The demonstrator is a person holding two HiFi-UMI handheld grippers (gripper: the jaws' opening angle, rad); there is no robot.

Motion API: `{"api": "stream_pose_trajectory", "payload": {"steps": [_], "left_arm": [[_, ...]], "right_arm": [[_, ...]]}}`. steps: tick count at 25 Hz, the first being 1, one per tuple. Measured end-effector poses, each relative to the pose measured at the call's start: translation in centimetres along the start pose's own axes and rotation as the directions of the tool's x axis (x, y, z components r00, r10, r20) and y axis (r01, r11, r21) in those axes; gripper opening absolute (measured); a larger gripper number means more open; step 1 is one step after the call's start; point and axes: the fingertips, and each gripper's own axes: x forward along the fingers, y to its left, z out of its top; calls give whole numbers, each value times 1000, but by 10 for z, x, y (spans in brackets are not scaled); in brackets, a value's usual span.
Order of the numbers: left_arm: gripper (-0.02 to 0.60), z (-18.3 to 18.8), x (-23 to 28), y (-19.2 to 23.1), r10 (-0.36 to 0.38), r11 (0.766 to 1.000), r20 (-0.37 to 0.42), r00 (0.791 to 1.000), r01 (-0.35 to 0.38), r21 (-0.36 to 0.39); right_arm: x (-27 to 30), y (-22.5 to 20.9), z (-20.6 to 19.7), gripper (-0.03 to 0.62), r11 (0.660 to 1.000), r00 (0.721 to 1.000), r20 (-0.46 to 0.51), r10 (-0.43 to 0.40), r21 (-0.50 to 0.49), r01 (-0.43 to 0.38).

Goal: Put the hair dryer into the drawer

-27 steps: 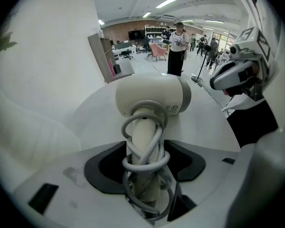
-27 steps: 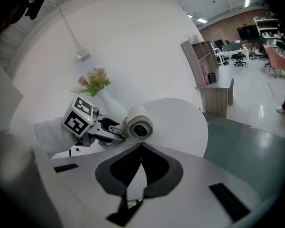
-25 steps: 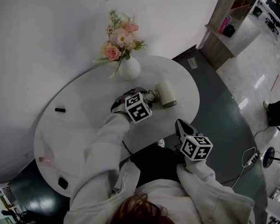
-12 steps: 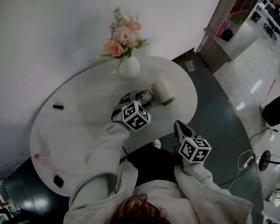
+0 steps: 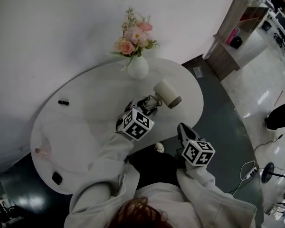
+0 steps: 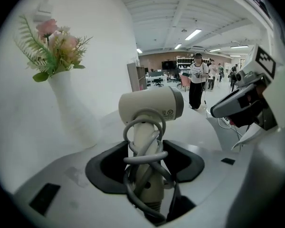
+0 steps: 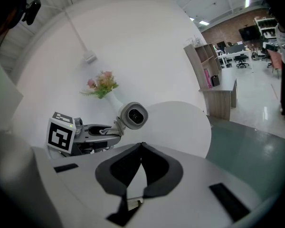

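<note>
vase (image 5: 137, 68): bench (image 5: 85, 108) far edge | dryer (image 5: 167, 94): in left claw (image 5: 149, 102), right of vase | right claw (image 5: 181, 126): bench near edge

Head view looks steeply down on the table (image 5: 85, 113); both gripper views skim low across it — all share the vase (image 5: 137, 68).
</note>
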Motion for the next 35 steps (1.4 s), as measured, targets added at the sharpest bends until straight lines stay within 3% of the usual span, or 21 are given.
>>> {"api": "stream_pose_trajectory", "payload": {"steps": [10, 22, 27, 35], "left_arm": [[233, -17, -31, -14, 53, 988, 20, 998, -50, -148], [233, -54, -69, -5, 188, 923, 34, 982, -165, -348], [233, -67, -95, 5, 254, 883, 39, 966, -216, -416], [230, -131, -165, 16, 393, 782, -45, 918, -360, -509]], "right_arm": [[2, 6, 3, 49, 999, 999, -9, 42, -14, -42], [18, 23, -3, 49, 994, 993, -57, 101, -33, -103], [33, 39, -8, 49, 988, 985, -104, 134, -57, -141], [61, 109, -30, 49, 950, 946, -202, 254, -132, -283]]}}
